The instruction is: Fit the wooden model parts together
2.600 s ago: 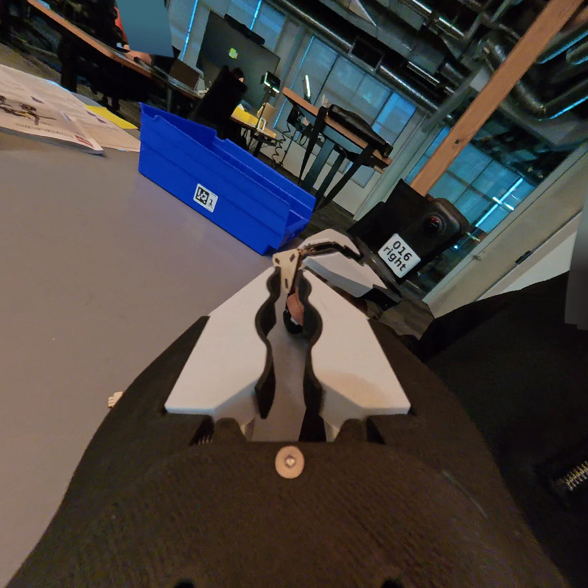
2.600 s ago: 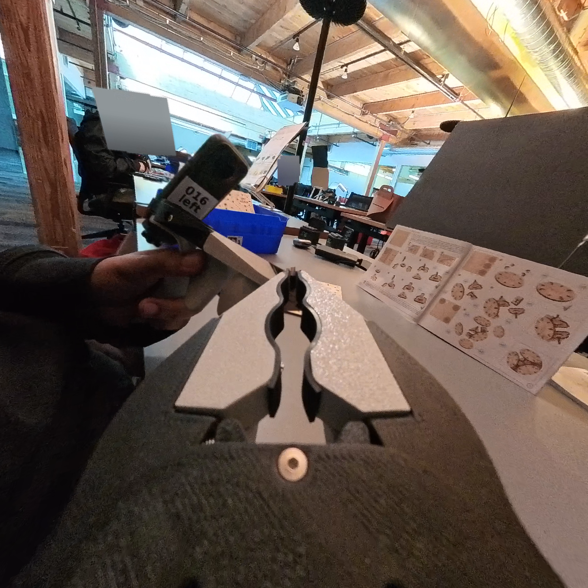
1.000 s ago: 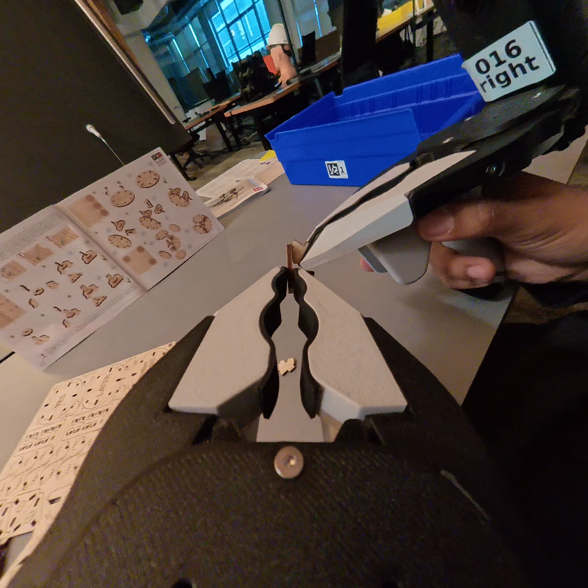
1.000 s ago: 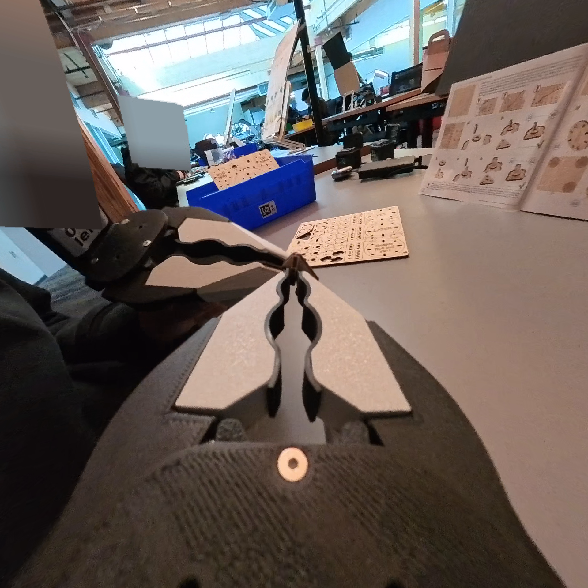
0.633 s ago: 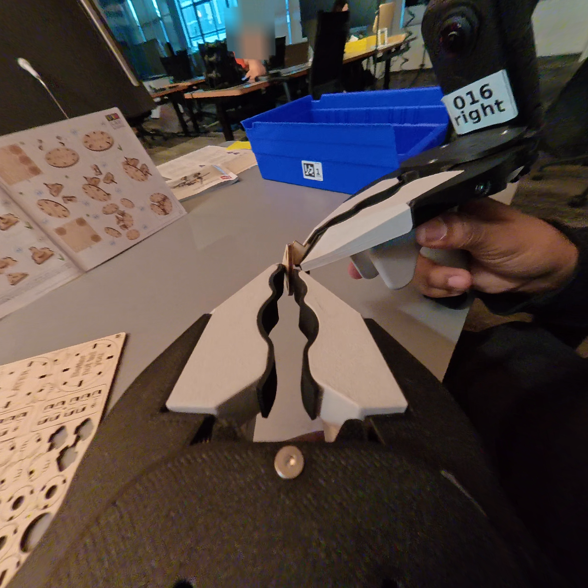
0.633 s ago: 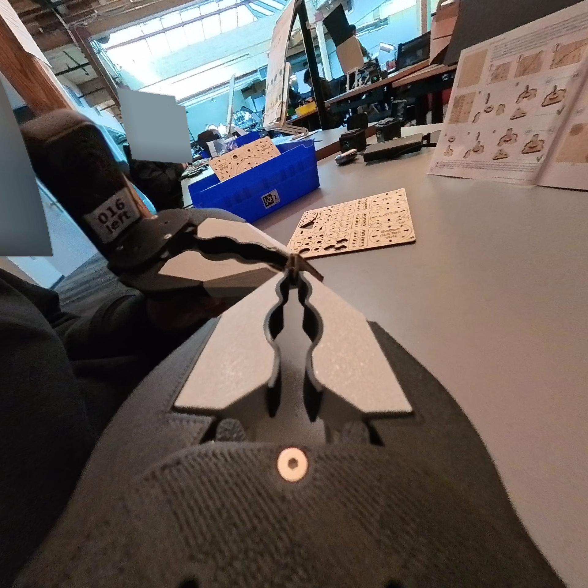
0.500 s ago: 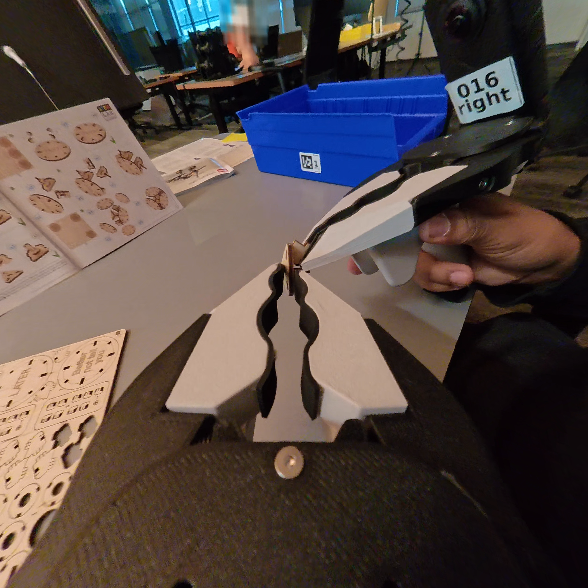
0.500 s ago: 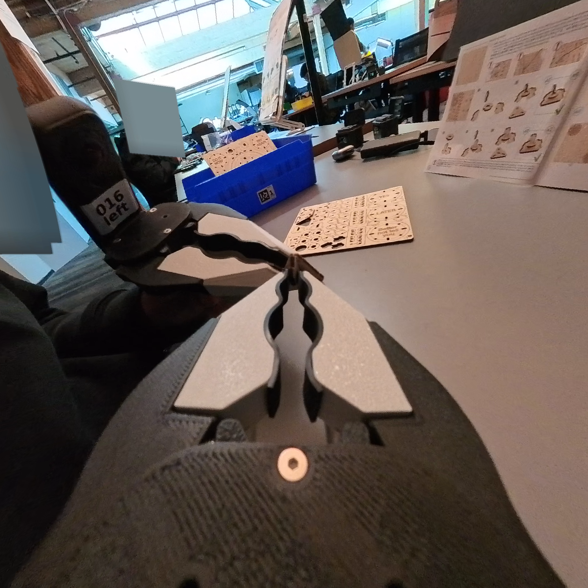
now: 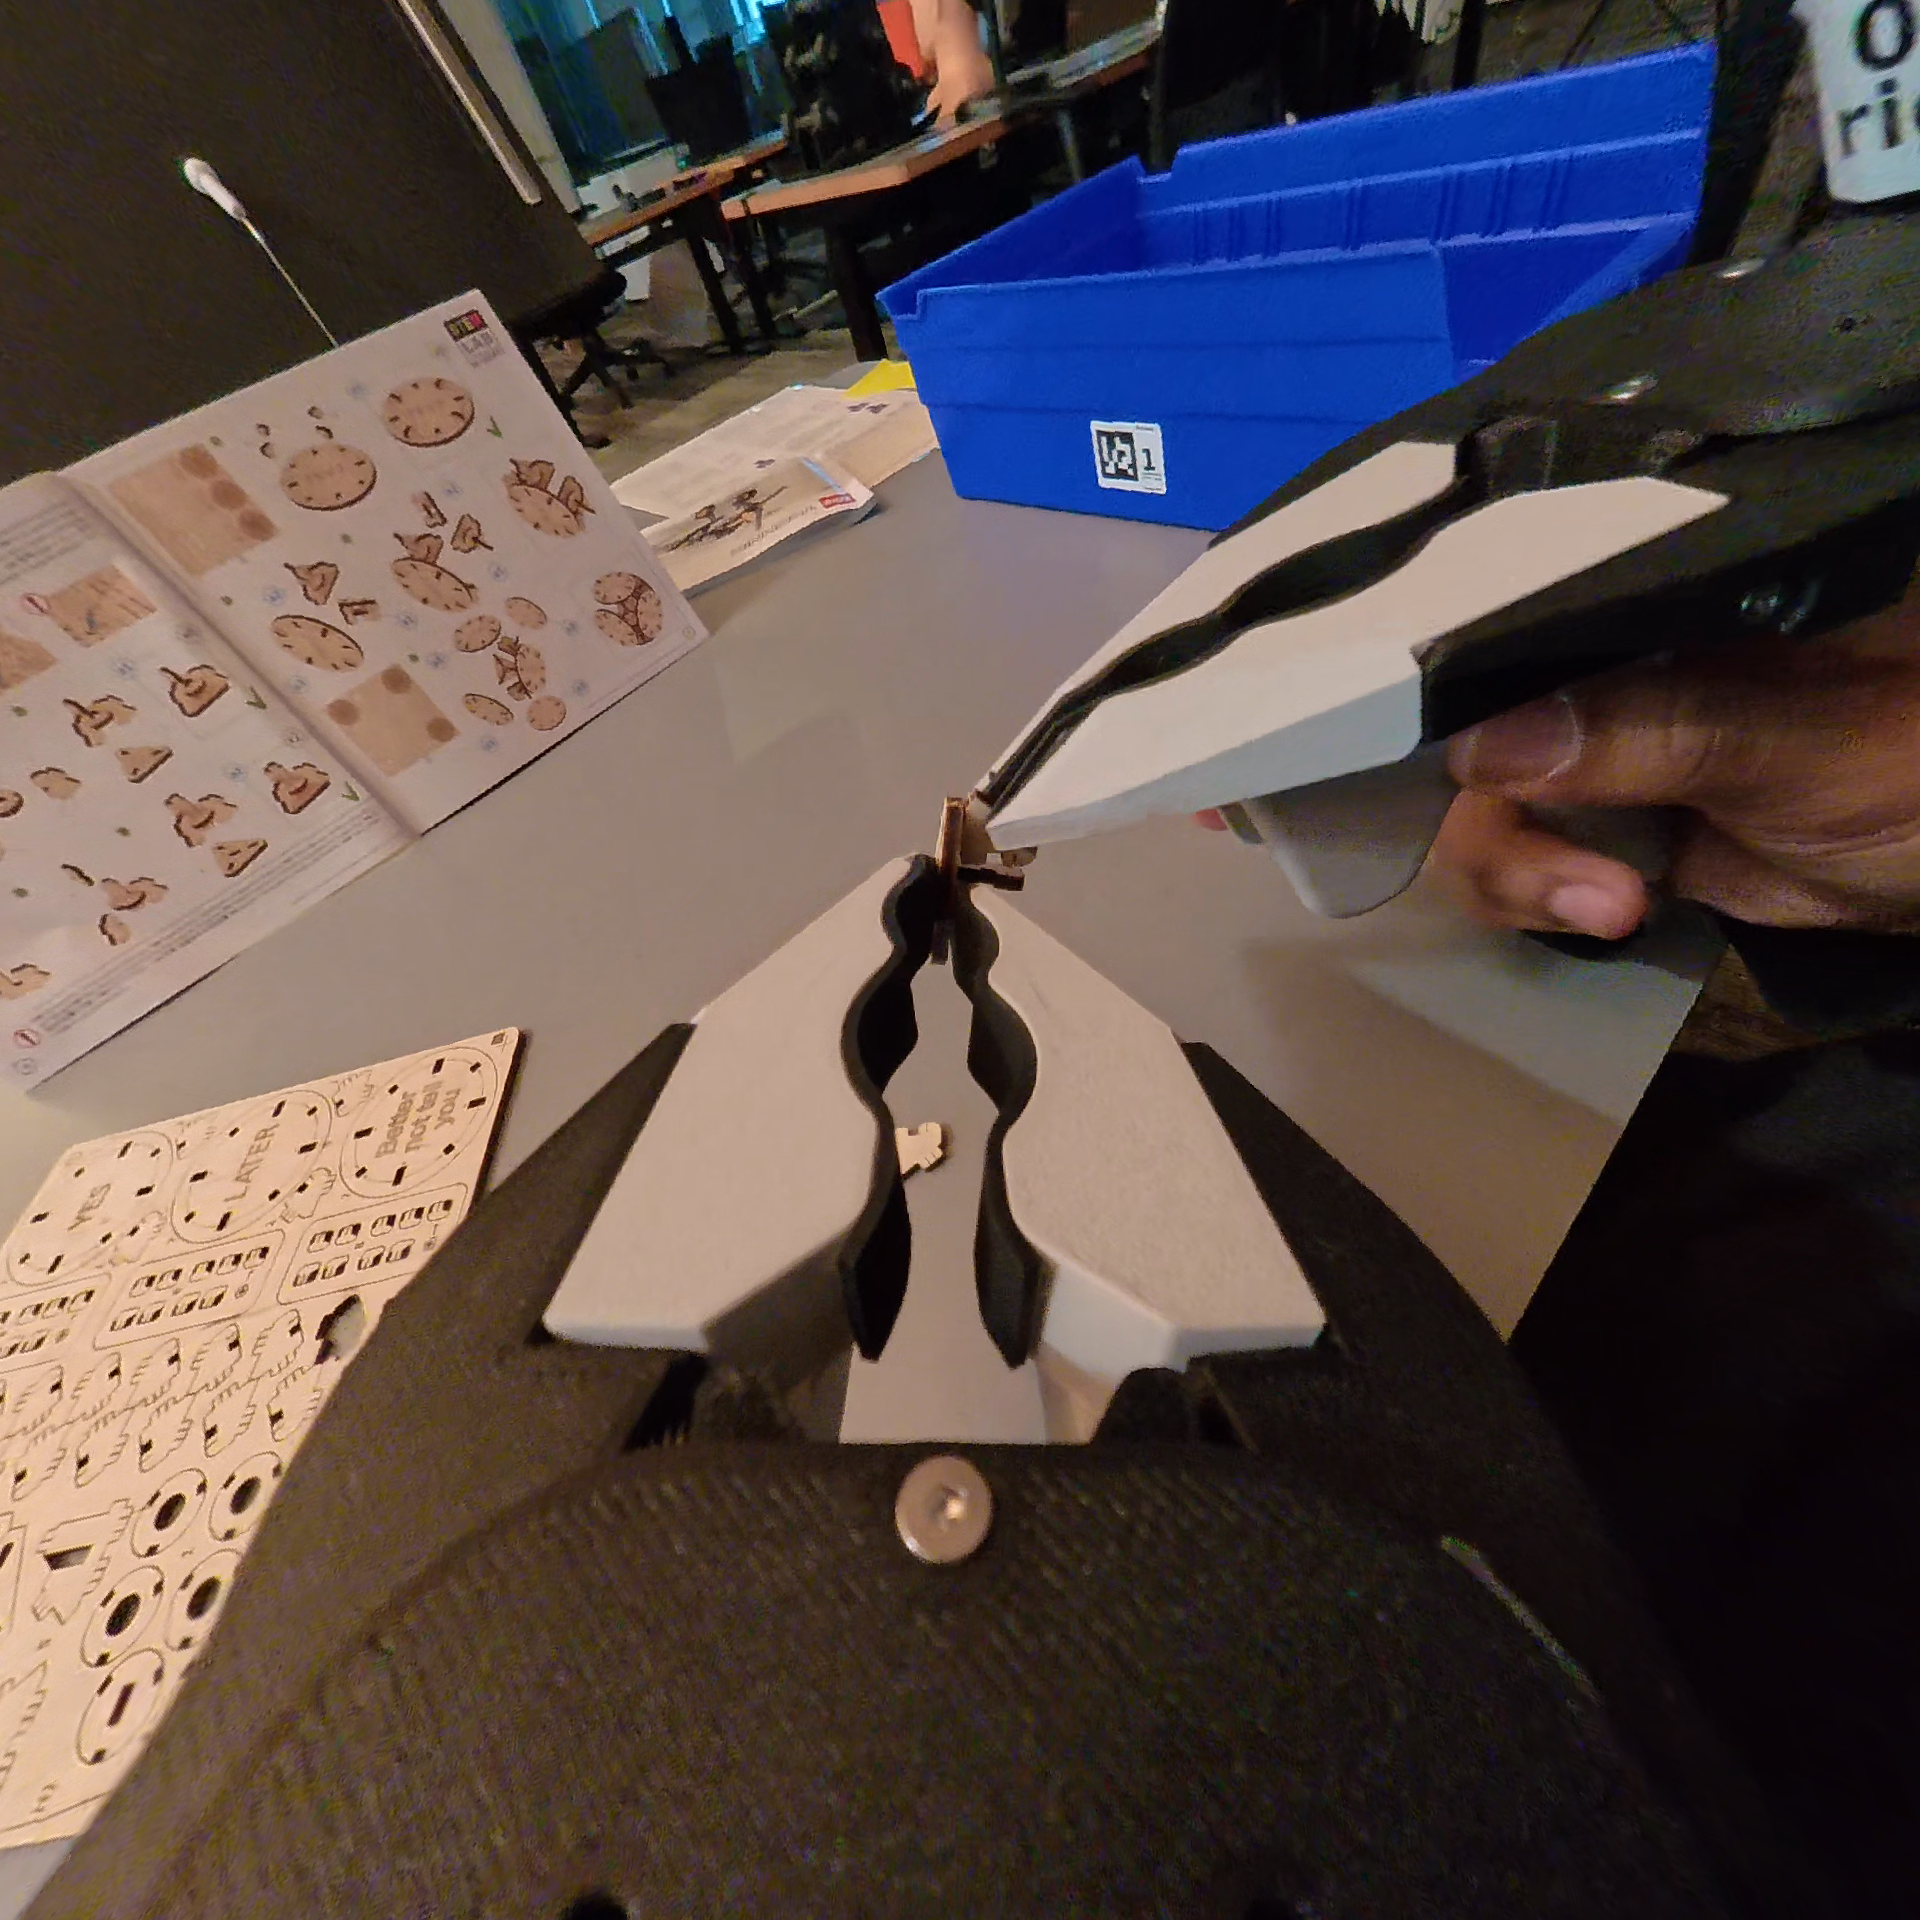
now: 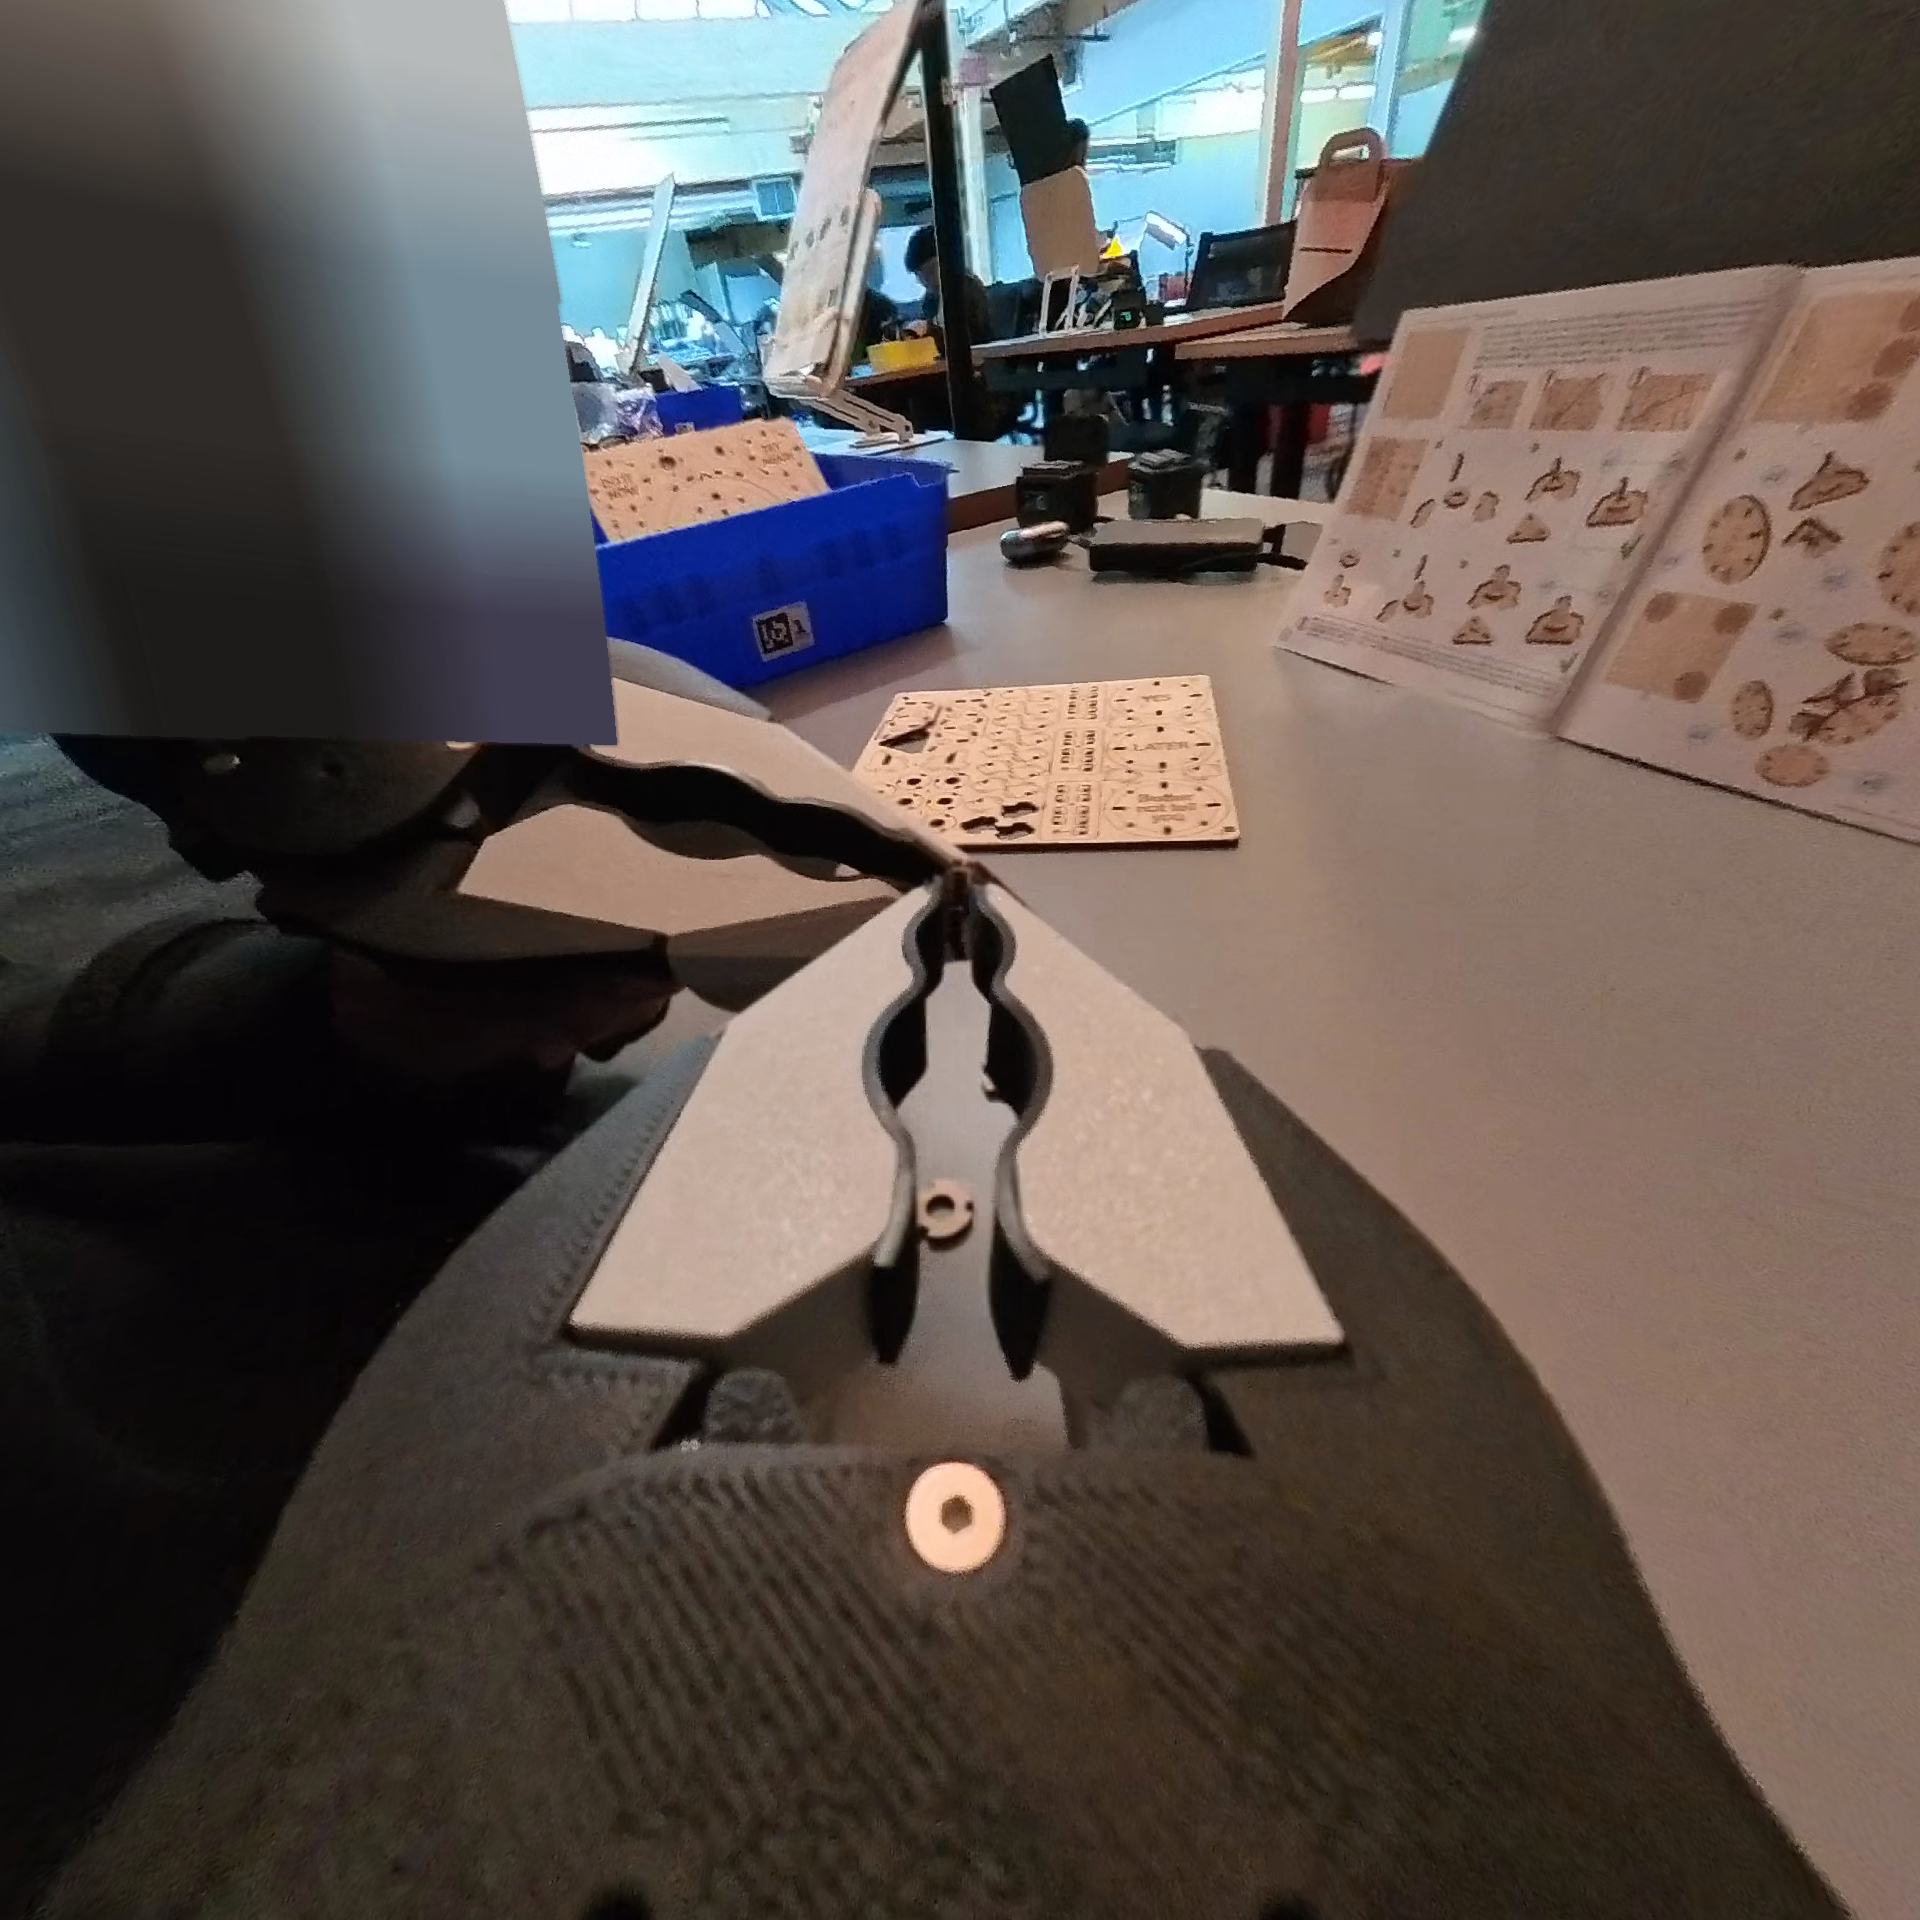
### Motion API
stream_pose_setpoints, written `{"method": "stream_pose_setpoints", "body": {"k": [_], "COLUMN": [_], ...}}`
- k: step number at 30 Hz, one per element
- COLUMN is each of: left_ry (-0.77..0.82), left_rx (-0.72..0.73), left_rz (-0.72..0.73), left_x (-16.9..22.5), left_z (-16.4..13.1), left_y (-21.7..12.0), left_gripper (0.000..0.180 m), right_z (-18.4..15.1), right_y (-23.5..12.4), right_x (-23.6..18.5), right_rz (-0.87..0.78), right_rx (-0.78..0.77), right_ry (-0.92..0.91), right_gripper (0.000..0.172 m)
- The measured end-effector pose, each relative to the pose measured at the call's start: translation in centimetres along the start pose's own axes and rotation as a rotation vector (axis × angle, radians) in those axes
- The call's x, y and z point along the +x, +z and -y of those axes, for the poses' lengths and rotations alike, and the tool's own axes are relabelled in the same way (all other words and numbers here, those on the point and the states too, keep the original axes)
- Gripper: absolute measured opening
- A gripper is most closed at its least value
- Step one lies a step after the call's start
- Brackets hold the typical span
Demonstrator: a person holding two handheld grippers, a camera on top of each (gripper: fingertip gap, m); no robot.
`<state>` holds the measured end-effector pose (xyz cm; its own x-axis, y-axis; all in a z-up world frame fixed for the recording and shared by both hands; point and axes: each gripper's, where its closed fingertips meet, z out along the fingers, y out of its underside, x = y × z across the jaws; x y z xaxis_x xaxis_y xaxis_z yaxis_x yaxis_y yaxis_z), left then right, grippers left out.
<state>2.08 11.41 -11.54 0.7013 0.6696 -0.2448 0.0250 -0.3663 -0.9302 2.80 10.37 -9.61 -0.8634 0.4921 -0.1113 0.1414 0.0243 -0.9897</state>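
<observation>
Wooden pieces point(image 9: 951, 842) now meet tip to tip above grey tabletop point(image 9: 790, 727): left gripper point(image 9: 943, 902) fingers pinch one, right gripper point(image 10: 954, 904) fingers the other; previously apart.

Left tongs point(image 9: 948, 891) and right tongs point(image 9: 987, 821) closed, tips meeting, both pinching small wooden pieces; hand point(image 9: 1704, 790) gripping the right handle.

Booklet point(image 9: 312, 582) left on worktop point(image 9: 790, 727), bin point(image 9: 1299, 343) behind, punched sheet point(image 9: 208, 1247) in front; small piece point(image 9: 920, 1148), perhaps lying below fingers point(image 9: 748, 1143).
</observation>
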Motion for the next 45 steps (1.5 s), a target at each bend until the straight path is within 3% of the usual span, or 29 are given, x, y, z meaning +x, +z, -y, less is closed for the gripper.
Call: {"method": "stream_pose_setpoints", "body": {"k": [9, 15, 20, 25, 29, 32, 34, 36, 40, 45], "left_ry": [-0.035, -0.163, -0.197, -0.343, -0.403, -0.438, -0.378, -0.422, -0.601, -0.664], "left_rx": [-0.004, 0.044, 0.051, 0.087, 0.09, 0.097, 0.081, 0.092, 0.14, 0.193], "left_rz": [-0.018, -0.034, -0.029, -0.082, -0.108, -0.154, -0.142, -0.13, -0.202, -0.359], "left_x": [0.3, -0.7, -1.2, -1.4, -1.2, -1.0, -0.8, -1.6, -2.8, -0.7], "left_z": [0.7, 1.1, 0.7, 1.1, 1.0, 0.9, 0.9, 0.7, 0.7, 2.0], "left_y": [0.1, 0.1, 0.8, 0.8, 0.9, 0.9, 0.8, 0.4, -0.5, -0.8], "left_gripper": [0.002, 0.002, 0.002, 0.002, 0.002, 0.002, 0.002, 0.002, 0.002, 0.002], "right_z": [-0.2, 0.3, -0.4, -0.1, -0.1, 0.1, 0.3, 1.1, 1.7, 0.9], "right_y": [-0.3, 0.1, 0.5, 0.5, 0.4, 0.4, 0.4, -0.3, -1.6, -1.1], "right_x": [0.0, -0.1, 0.8, 0.7, 0.9, 0.8, 0.8, 0.9, 1.6, 0.1], "right_rz": [-0.101, -0.215, -0.141, -0.352, -0.156, -0.21, -0.17, -0.12, -0.135, -0.193], "right_rx": [-0.026, -0.069, -0.031, -0.097, -0.017, -0.019, 0.0, 0.069, 0.107, 0.054], "right_ry": [-0.184, -0.26, 0.048, -0.385, -0.024, -0.144, -0.112, -0.102, -0.256, -0.572], "right_gripper": [0.0, 0.001, 0.002, 0.002, 0.001, 0.001, 0.001, 0.0, 0.029, 0.029]}}
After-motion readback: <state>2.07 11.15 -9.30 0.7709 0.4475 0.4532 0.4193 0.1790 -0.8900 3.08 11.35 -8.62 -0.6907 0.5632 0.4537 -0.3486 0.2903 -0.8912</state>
